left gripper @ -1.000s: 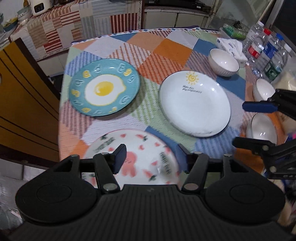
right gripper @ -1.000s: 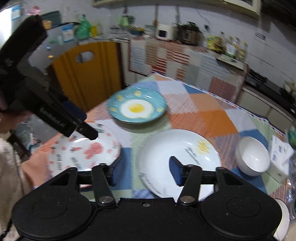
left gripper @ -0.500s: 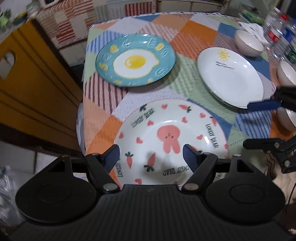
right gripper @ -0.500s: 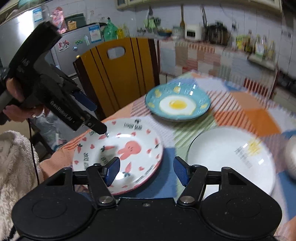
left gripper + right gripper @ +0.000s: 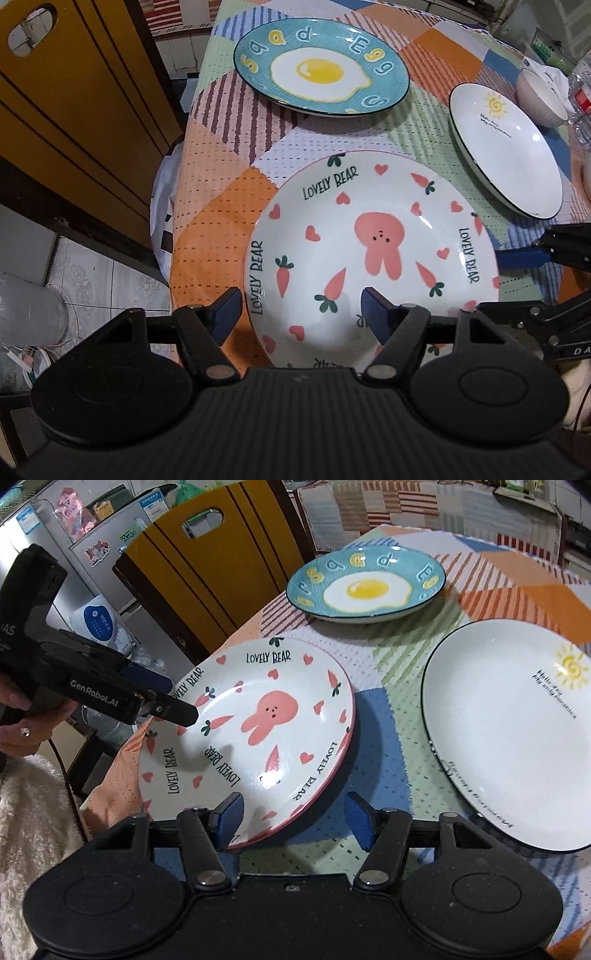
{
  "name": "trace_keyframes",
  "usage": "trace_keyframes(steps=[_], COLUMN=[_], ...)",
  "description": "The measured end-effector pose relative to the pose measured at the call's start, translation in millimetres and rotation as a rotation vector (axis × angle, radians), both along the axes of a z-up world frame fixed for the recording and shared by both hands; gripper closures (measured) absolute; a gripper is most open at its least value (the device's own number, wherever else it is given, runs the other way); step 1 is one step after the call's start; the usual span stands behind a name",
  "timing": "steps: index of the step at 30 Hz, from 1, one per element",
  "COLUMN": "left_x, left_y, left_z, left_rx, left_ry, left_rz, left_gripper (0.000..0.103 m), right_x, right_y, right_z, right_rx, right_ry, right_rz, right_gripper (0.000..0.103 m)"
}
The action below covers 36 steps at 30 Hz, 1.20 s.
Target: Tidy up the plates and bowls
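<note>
Open left tongs (image 5: 301,312) straddling rabbit plate (image 5: 369,236) rim

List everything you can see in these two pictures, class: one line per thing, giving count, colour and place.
rabbit plate: one, white with pink rabbit, near table edge
egg plate: one, teal, far side
sun plate: one, white, to the right
bowl: one, white, beyond sun plate
tablecloth: one, patchwork colours, covering table
chair: one, yellow and brown, beside table
left tongs: black, blue pads, open over rabbit plate
right tongs: same, open at rabbit plate's rim
</note>
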<state>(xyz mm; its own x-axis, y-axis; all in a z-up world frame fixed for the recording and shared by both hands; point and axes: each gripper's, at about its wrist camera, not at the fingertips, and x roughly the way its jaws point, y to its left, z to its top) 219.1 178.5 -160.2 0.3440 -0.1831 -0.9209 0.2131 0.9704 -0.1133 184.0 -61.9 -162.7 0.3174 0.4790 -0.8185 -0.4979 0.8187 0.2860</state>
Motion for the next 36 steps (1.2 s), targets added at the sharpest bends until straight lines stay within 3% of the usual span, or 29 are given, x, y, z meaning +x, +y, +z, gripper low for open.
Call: trace_keyframes(steps=[5, 10, 13, 21, 28, 33, 36], left_x=[3.1, 5.3, 5.5, 3.6, 0.2, -5.3, -11.3], left_y=[8.9, 16.5, 14.7, 13.2, 14.3, 11.9, -1.5], left_z=[-5.7, -15.7, -17.9, -19.4, -17.4, -2.4, 6.2], left_rx=[0.002, -0.012, -0.002, 0.001, -0.023, -0.090, -0.066], left_ry=[0.024, 0.085, 0.089, 0.080, 0.069, 0.022, -0.009], left_rz=[0.072, 0.105, 0.106, 0.108, 0.104, 0.095, 0.066], left_gripper=[0.060, 0.076, 0.077, 0.076, 0.076, 0.073, 0.073], right_x=[3.1, 5.3, 9.0, 12.8, 9.8, 9.1, 3.8], right_y=[6.4, 8.2, 5.0, 1.5, 1.0, -11.7, -20.6], right_z=[-4.0, -6.2, -9.8, -17.1, -16.8, -15.2, -8.3], right_rx=[0.002, -0.008, -0.002, 0.041, 0.041, 0.078, 0.092], right_ry=[0.003, 0.005, 0.032, 0.050, 0.018, 0.037, 0.020], right_rz=[-0.004, -0.026, -0.049, -0.112, -0.098, -0.091, -0.087], right_gripper=[0.053, 0.065, 0.076, 0.076, 0.078, 0.077, 0.078])
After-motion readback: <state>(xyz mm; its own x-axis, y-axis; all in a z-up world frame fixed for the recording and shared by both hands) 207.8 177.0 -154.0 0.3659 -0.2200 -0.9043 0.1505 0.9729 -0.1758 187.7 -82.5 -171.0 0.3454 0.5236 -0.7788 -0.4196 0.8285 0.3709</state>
